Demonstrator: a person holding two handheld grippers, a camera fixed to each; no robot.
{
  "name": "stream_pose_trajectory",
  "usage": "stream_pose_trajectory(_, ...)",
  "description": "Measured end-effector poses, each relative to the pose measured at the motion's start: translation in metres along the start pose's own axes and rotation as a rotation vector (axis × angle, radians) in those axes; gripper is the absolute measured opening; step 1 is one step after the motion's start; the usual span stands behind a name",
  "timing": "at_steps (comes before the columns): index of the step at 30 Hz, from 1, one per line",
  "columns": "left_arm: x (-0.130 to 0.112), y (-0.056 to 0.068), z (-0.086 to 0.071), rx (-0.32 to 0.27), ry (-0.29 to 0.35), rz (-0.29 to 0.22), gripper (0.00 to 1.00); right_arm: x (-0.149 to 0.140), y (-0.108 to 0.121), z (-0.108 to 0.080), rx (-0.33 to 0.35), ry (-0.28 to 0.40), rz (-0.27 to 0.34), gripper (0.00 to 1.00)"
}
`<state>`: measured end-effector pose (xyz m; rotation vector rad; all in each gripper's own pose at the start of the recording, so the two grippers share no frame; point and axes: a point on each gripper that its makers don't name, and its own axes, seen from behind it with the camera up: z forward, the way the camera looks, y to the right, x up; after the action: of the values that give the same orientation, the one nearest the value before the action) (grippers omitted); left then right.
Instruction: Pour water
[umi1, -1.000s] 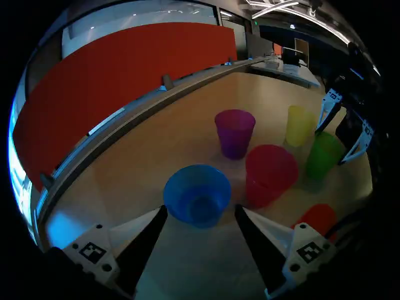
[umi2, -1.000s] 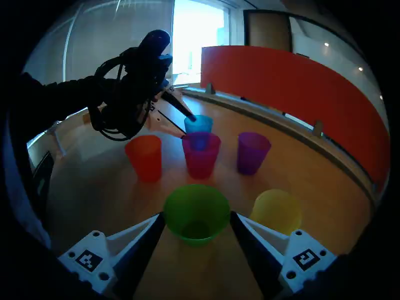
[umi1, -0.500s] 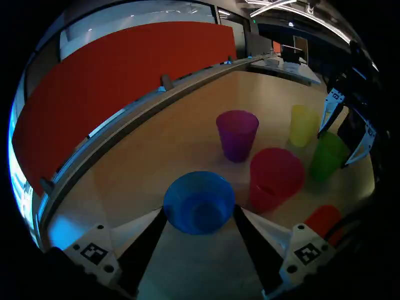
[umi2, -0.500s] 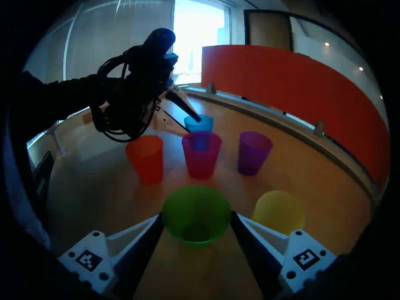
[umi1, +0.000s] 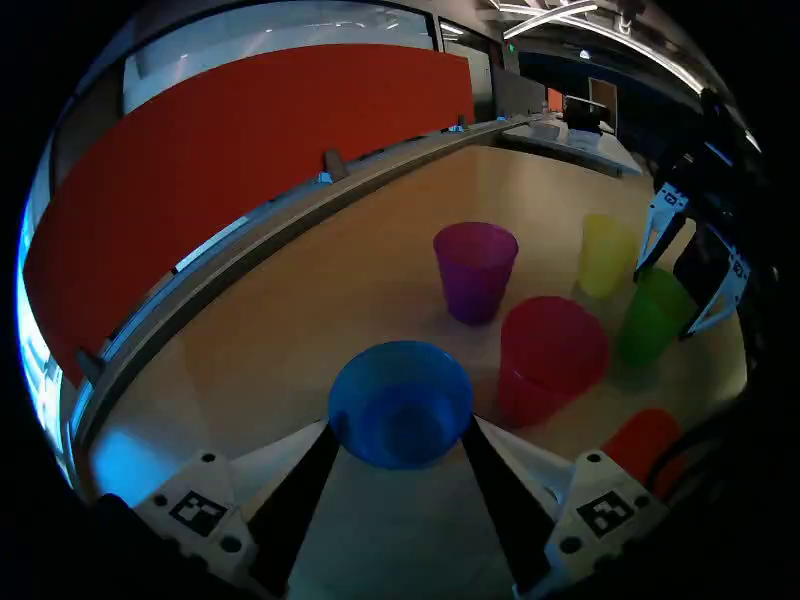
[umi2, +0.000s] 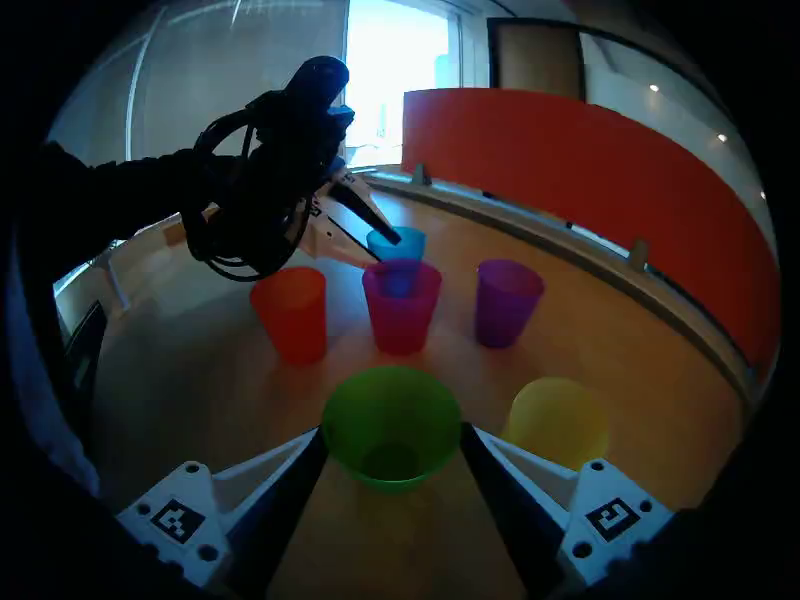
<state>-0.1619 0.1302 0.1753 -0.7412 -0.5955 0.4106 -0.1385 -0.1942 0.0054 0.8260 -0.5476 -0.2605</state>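
A blue cup (umi1: 400, 405) stands on the wooden table (umi1: 330, 290), and my left gripper (umi1: 400, 425) is shut on it, one finger pressing each side. A green cup (umi2: 390, 425) sits between the fingers of my right gripper (umi2: 392, 430), which touch both its sides. The left gripper view has the right gripper (umi1: 661, 297) far right around the green cup (umi1: 650, 315). In the right gripper view a person's hand holds the left gripper (umi2: 382, 250) at the blue cup (umi2: 395, 243) behind the magenta cup. I cannot see water in either cup.
A purple cup (umi1: 475, 270), a magenta-red cup (umi1: 550, 355), a yellow cup (umi1: 605, 255) and an orange cup (umi1: 640, 440) stand close together between the two grippers. A red partition (umi1: 250, 130) and a rail run along the table's far edge.
My left gripper's fingers have closed in from a gap until they press the blue cup's sides. The right gripper and green cup have barely shifted.
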Motion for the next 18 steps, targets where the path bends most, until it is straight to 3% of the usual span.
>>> stream_pose_trajectory(10, -0.0016, 0.0012, -0.0027, 0.001, -0.005, 0.016, 0.85, 0.0005, 0.0022, 0.0033, -0.011, 0.007, -0.003, 0.99)
stream_pose_trajectory(18, -0.0021, 0.0010, -0.0043, 0.001, -0.006, 0.018, 0.85, 0.0016, 0.0031, 0.0040, -0.013, 0.019, -0.003, 0.92)
